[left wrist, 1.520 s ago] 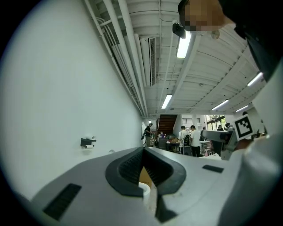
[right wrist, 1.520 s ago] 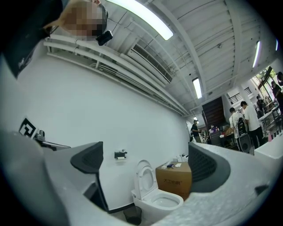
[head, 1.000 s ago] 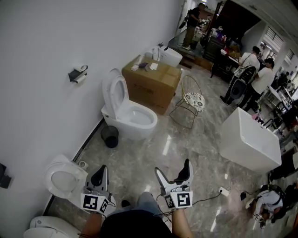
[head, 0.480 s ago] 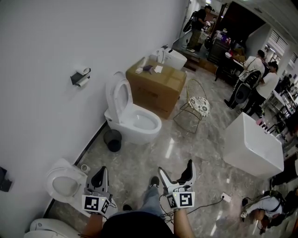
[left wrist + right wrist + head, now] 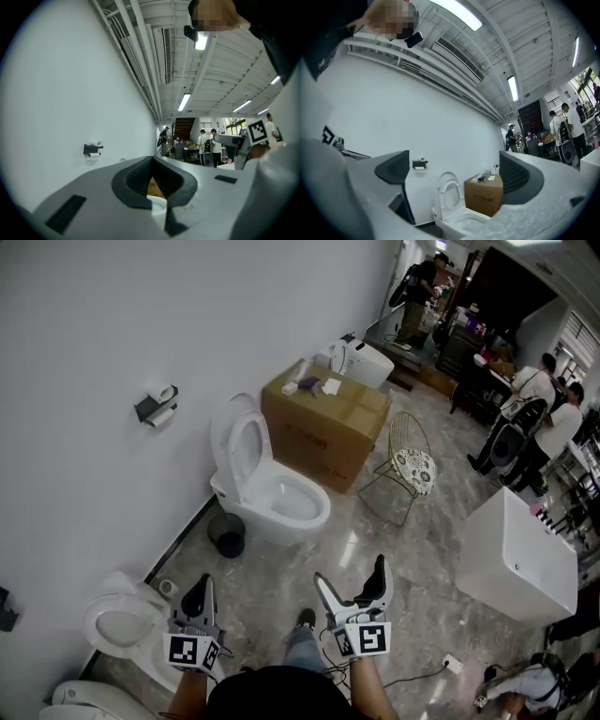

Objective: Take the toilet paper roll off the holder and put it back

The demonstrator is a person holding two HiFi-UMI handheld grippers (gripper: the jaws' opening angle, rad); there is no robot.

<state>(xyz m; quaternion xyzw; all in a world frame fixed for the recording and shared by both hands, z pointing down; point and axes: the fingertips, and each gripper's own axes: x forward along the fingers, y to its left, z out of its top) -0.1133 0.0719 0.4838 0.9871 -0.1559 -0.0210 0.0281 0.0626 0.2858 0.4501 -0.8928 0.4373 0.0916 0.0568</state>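
Left gripper: fingers pressed together at the tips, nothing held. It is carried low, probably idle during the approach.
Right gripper: fingers spread wide and empty, aimed at the wall. This looks like the one readied to grasp.
Toilet: lid up, beyond both sets of fingertips, framed between the right fingers.
Holder: dark bracket on the white wall, far ahead and left of the left fingers.
Toilet paper roll: small and white, hanging under the holder, well apart from both grippers and not yet reached. Another pale cylinder seems to sit on top of the holder.
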